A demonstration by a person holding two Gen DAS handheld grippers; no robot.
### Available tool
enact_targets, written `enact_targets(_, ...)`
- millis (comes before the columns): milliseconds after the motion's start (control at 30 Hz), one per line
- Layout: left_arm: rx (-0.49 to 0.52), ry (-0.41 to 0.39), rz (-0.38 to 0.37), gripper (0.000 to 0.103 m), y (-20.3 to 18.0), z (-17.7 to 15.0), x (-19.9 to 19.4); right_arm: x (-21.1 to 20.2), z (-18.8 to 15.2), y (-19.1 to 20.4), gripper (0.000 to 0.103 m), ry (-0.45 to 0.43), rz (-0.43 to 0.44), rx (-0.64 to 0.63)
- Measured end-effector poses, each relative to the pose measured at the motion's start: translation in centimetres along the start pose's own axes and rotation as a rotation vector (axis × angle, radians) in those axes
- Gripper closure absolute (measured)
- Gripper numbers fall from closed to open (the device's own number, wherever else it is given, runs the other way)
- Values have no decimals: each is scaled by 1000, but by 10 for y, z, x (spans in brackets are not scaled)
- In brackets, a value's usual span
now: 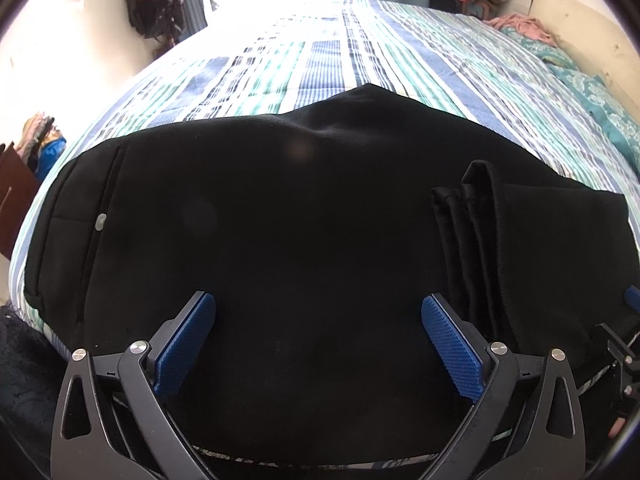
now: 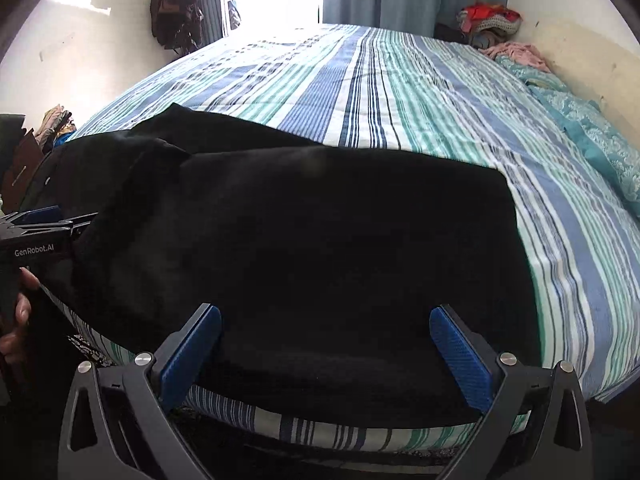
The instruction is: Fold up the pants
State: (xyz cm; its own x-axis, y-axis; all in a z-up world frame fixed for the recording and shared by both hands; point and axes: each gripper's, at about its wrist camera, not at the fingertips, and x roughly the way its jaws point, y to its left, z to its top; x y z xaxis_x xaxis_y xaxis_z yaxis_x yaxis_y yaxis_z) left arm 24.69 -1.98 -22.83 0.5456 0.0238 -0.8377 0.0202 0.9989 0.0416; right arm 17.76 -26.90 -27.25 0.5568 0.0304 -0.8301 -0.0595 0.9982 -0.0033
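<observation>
Black pants (image 1: pixel 304 216) spread across the near edge of the striped bedspread (image 1: pixel 320 60), waistband end with a small button (image 1: pixel 101 221) off to the left, leg hems (image 1: pixel 472 200) doubled back on top toward the right. Looks like soft, floppy fabric, light enough, probably a bit slick, so likely to sag and slide instead of holding a crease. Best bet: pinch through all layers right at an edge or corner, not mid-panel where only the top layer would come up.

Left gripper (image 1: pixel 318 310): blue pads spread wide over the cloth, nothing pinched, tips just above or maybe grazing the fabric, hard to tell. Right gripper (image 2: pixel 325 322): same deal, splayed wide above the folded leg section by the mattress edge, holding nothing.
</observation>
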Motion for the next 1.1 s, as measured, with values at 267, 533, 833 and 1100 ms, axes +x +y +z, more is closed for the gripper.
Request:
enact_targets(267, -8, 10, 19, 0, -1, -1, -1, 5, -2, -2, 0, 3, 2, 21)
enact_targets(533, 15, 21, 6, 0, -1, -1, 1, 7, -2, 1, 0, -7, -20, 18)
enact_targets(833, 21, 16, 12, 0, -2, -2, 1, 7, -3, 1, 0, -19, -29, 16)
enact_targets(1100, 29, 32, 1, 0, -1, -1, 2, 7, -3, 1, 0, -19, -29, 15)
